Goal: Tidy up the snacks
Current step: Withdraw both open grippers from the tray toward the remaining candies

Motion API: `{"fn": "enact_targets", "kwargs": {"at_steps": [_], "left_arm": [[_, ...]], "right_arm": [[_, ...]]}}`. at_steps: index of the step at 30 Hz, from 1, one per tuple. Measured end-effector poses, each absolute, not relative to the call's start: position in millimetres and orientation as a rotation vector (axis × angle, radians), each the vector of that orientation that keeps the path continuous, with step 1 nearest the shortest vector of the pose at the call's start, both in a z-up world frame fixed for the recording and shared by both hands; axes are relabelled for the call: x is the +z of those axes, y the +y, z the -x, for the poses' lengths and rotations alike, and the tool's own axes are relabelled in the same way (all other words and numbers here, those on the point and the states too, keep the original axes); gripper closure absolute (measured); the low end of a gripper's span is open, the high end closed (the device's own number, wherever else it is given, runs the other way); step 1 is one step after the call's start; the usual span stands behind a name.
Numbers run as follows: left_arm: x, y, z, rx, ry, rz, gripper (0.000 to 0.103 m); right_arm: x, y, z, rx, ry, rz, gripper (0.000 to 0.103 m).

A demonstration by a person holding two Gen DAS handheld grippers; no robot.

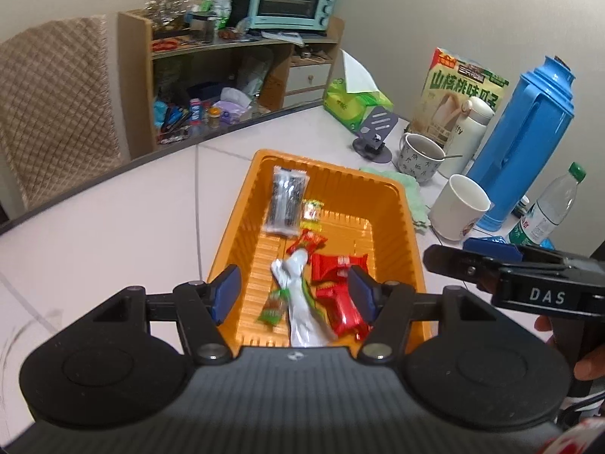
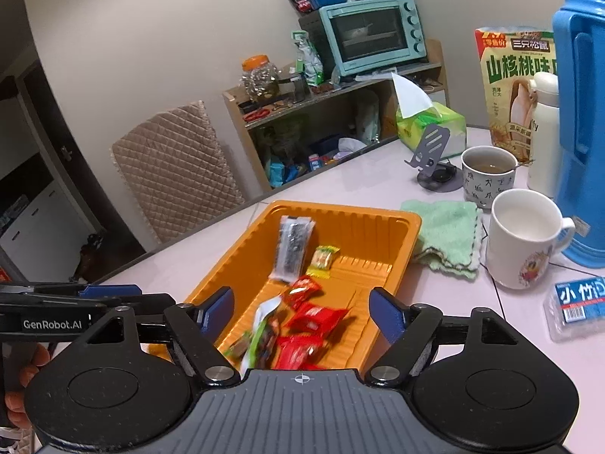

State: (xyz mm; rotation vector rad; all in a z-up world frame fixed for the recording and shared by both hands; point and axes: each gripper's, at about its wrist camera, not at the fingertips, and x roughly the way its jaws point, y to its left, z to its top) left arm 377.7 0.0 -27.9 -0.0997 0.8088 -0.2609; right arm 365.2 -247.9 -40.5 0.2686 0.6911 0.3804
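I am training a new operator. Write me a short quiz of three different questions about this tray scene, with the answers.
1. True or false: both grippers, left gripper and right gripper, are open and hold nothing.
2. What colour is the tray with the snacks?
3. Where does the grey packet lie: A) tray's far end, B) on the green cloth, C) inside the white mug?

Key: 1 true; 2 orange; 3 A.

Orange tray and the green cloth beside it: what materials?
Orange tray: looks like thin moulded plastic, semi-gloss; ribbed walls and floor with light sheen. Green cloth: likely terry or microfibre, matte; fuzzy nap, soft folded layers.
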Motion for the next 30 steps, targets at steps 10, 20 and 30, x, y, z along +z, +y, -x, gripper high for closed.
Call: {"fn": "enact_targets", "kwargs": {"at_steps": [10,20,30], "left_arm": [[-19.8,19.5,-300.3,-0.165,0.825,0.152,0.038],[-26.8,40.3,-231.7,-0.082,0.855,0.217,0.037],[-35.1,51.7,-186.9,-0.004,0.884,0.228,0.037]], "right_arm": [[-26.6,-239.5,-301.8,0.428,0.709,-0.26,0.023],[-30.1,-224.5,-251.9,0.471,0.772,-0.263,0.022],[-45.3,-204.2,-216.6,0.544,0.839,-0.228,0.023]]}}
